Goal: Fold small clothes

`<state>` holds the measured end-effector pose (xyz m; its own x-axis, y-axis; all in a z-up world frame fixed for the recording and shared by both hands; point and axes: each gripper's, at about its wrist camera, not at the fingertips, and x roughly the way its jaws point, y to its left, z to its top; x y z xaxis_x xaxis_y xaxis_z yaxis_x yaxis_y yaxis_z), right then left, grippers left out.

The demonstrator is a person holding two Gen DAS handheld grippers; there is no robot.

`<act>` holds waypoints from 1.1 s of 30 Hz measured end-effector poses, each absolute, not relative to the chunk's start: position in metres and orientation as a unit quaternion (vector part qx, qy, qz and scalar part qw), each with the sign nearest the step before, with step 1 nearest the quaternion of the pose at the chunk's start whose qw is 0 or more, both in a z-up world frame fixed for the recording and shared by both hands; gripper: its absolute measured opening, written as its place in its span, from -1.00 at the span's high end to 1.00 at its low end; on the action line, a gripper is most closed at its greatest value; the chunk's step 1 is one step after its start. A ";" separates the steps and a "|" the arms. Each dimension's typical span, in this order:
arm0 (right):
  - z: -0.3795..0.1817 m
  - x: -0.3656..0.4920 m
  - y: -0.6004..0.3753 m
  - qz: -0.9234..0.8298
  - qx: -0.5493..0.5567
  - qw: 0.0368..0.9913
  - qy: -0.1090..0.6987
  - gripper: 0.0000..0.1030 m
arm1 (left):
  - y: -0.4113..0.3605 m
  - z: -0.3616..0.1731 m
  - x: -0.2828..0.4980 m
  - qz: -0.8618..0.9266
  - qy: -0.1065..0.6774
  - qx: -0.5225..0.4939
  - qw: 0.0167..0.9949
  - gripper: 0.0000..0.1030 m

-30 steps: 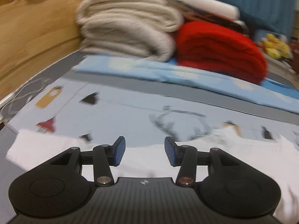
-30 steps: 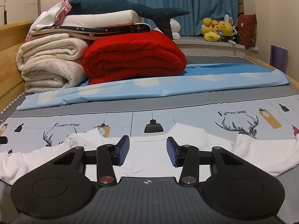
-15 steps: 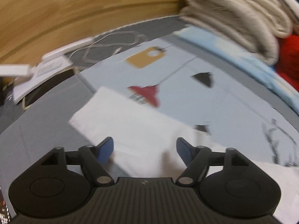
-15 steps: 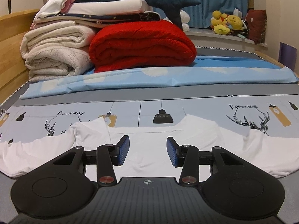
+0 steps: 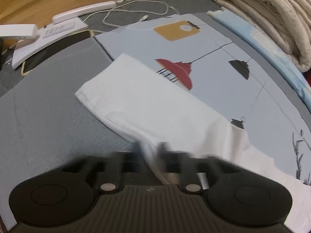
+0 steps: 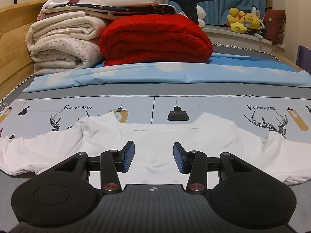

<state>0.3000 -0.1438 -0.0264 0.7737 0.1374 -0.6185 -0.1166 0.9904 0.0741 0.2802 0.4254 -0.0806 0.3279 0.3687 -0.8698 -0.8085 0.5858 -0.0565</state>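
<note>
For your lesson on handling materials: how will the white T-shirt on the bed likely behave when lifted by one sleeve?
The white T-shirt is probably floppy: it lies wrinkled and flat on the bedsheet. It looks thin, so likely light. Where the left gripper has just closed on the sleeve edge, the cloth bunches, so the rest would likely trail and drape.

i can read words on the printed bed sheet (image 6: 147,108) in the right wrist view. at the middle left it says "fashion home" (image 6: 78,107) above a deer drawing. the same words (image 6: 260,107) sit at the middle right. i can't read any words in the left wrist view.
</note>
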 end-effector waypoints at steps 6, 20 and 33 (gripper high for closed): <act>-0.024 0.298 -0.146 0.065 0.023 0.941 0.331 0.11 | 0.399 -0.049 0.290 0.376 0.392 -0.219 0.810 0.93; 0.001 0.264 -0.142 0.058 0.040 0.947 0.315 0.28 | 0.152 0.048 0.309 0.032 0.302 -0.123 0.945 0.91; -0.007 0.246 -0.154 0.029 0.079 0.936 0.342 0.39 | 0.114 0.027 0.309 0.041 0.375 -0.151 0.914 0.07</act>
